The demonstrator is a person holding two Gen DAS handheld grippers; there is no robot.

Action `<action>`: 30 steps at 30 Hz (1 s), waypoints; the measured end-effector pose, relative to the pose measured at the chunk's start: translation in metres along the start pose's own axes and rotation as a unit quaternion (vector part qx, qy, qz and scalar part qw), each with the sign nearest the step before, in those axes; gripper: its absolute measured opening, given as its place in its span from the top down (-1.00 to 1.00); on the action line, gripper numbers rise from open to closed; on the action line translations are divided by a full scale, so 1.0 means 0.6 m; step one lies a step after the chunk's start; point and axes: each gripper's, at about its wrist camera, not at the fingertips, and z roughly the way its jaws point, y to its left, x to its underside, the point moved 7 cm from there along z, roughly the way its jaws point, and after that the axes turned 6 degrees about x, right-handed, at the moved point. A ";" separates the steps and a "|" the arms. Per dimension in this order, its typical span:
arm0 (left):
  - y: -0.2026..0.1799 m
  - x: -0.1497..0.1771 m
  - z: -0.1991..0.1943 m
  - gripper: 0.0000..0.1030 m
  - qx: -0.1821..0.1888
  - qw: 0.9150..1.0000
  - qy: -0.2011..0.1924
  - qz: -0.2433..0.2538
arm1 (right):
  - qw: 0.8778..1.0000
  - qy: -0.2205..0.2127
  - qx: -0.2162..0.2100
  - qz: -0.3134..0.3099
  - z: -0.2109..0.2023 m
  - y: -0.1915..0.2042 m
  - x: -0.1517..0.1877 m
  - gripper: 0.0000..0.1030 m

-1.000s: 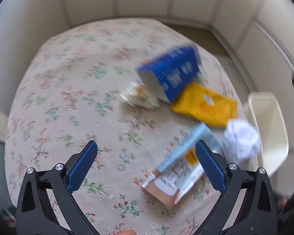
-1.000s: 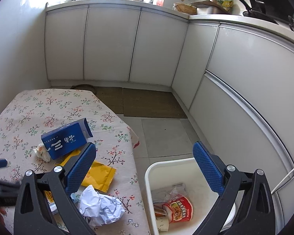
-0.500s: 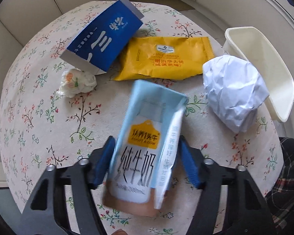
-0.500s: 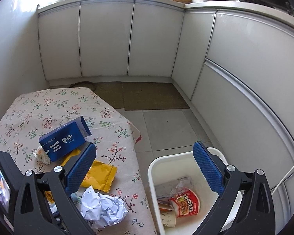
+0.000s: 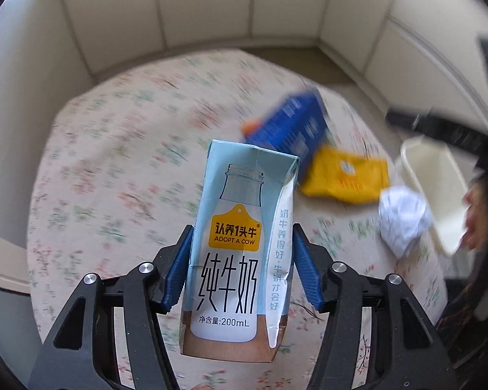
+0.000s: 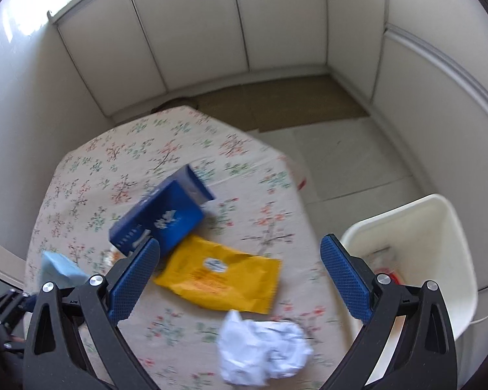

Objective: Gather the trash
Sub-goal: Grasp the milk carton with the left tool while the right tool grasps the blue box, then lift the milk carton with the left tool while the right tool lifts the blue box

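Left tongs [image 5: 240,269] now pinch the milk carton [image 5: 240,247], lifted off the surface [image 5: 114,162] vs flat a sec ago. Right tongs [image 6: 240,279] spread, empty, over the wrapper [image 6: 221,276]. Next: bin [image 6: 439,227].

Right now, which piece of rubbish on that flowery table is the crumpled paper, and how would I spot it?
Start at the table with the floral cloth and go to the edge nearest the white bin. There, just in front of the yellow packet, lies the crumpled paper. It is the only white, balled-up lump; its neighbours are a flat packet and a blue carton.
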 end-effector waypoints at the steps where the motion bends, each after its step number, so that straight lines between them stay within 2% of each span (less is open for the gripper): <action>1: 0.015 -0.004 -0.013 -0.09 0.003 1.000 -0.013 -0.013 | 1.000 0.010 -0.006 0.007 0.007 0.010 -0.002 -0.87; 4: 0.057 -0.024 -0.030 -0.09 0.012 0.998 -0.038 -0.052 | 0.998 0.046 -0.029 0.039 0.039 0.050 -0.007 -0.87; 7: 0.090 -0.044 -0.037 -0.09 0.022 0.995 -0.050 -0.082 | 0.996 0.062 -0.037 0.058 0.061 0.075 -0.009 -0.87; 13: 0.108 -0.072 -0.072 -0.09 0.044 0.990 -0.090 -0.101 | 0.989 0.090 -0.032 0.112 0.114 0.098 -0.007 -0.87; 17: 0.120 -0.079 -0.080 -0.09 0.052 0.987 -0.099 -0.118 | 0.988 0.095 -0.022 0.122 0.144 0.110 -0.009 -0.87; 23: 0.142 -0.079 -0.080 -0.09 0.057 0.982 -0.101 -0.146 | 0.984 0.111 -0.035 0.135 0.174 0.134 0.002 -0.87; 26: 0.148 -0.079 -0.082 -0.09 0.057 0.981 -0.102 -0.152 | 0.986 0.103 -0.033 0.129 0.176 0.145 0.005 -0.86; 28: 0.151 -0.078 -0.083 -0.09 0.058 0.981 -0.100 -0.159 | 0.988 0.095 -0.029 0.122 0.175 0.151 0.003 -0.77; 30: 0.156 -0.078 -0.082 -0.09 0.056 0.980 -0.099 -0.164 | 0.990 0.082 -0.029 0.110 0.171 0.156 0.000 -0.55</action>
